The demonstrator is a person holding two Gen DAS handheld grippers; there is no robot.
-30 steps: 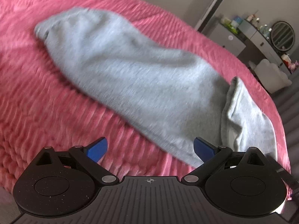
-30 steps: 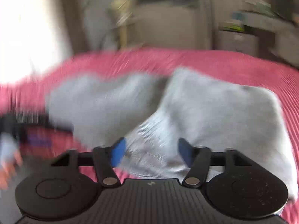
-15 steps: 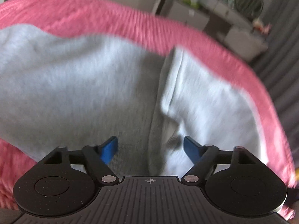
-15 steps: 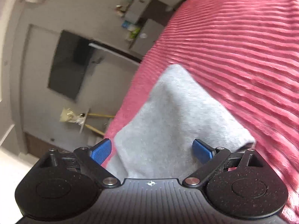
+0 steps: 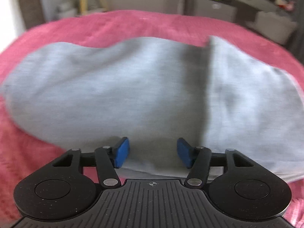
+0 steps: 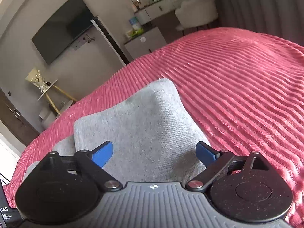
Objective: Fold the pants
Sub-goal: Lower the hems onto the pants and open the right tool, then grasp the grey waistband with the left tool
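— So, what are the grippers doing?
— Both are spread wide and hold nothing. The left gripper (image 5: 153, 154) hangs over the near edge of the grey pants (image 5: 117, 95), its blue pads apart above the cloth. The right gripper (image 6: 153, 154) does likewise over the folded end (image 6: 140, 125).
— Where do the pants lie?
— Flat on the pink ribbed bedspread (image 6: 237, 79), one end turned over onto the rest, its edge (image 5: 209, 87) casting a dark seam.
— Any change from half a second ago?
— The left view has swung to face the pants squarely; the right has levelled, showing the wall television (image 6: 62, 28).
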